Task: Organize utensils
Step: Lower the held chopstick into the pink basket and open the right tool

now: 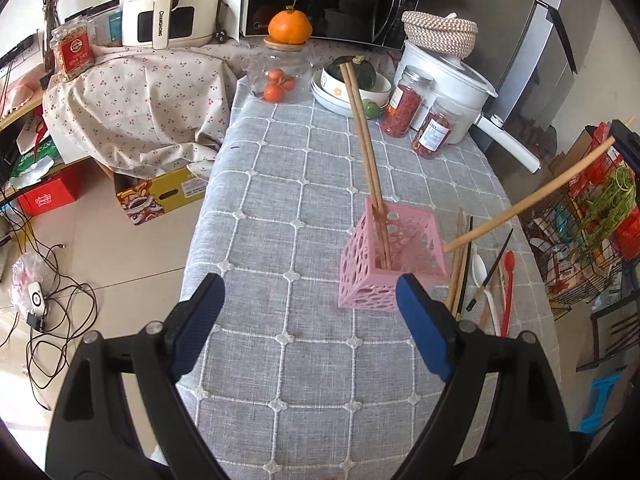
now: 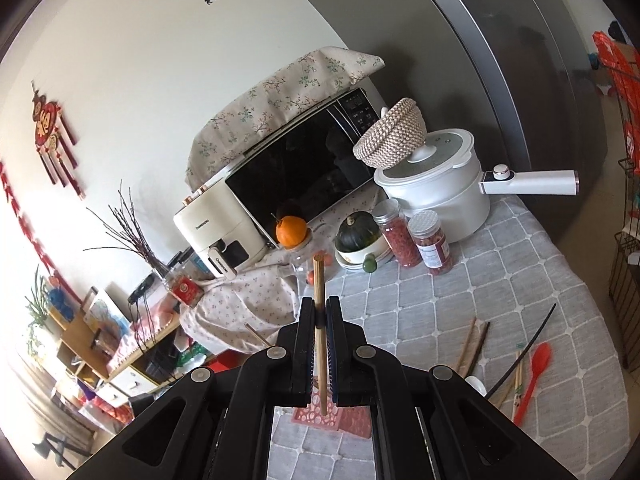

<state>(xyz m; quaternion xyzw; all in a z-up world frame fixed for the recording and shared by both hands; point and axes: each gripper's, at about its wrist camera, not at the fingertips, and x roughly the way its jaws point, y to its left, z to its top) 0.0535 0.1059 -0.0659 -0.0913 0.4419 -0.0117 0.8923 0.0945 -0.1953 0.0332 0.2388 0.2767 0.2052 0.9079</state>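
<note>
Between the pads of the right tool [image 2: 320, 312] a single wooden chopstick [image 2: 319, 300] is pinched tight, its upper end poking out past the fingertips and its lower end hanging toward the pink holder [image 2: 352, 420] glimpsed under the tool's frame. From the left wrist view the same stick [image 1: 528, 204] comes in slanted from beyond the holder's far side, its tip just at the rim of the pink holder [image 1: 394, 264], not yet inside. Two chopsticks [image 1: 366, 152] already lean in the holder's corner nearest the bowls.

To do this well, I'd judge the stick wants tipping more upright first, so the tip clears the rim and drops into the open part of the holder instead of knocking the light plastic box over. Releasing only once the tip is well down seems wise.

The left tool [image 1: 310, 292] hovers spread wide, empty, near the holder; it could steady it. Beside the holder, away from that tool, more chopsticks [image 1: 460, 264], a white spoon [image 1: 480, 270] and a red spoon [image 1: 508, 280] lie on the checked surface [image 1: 280, 208], waiting.
</note>
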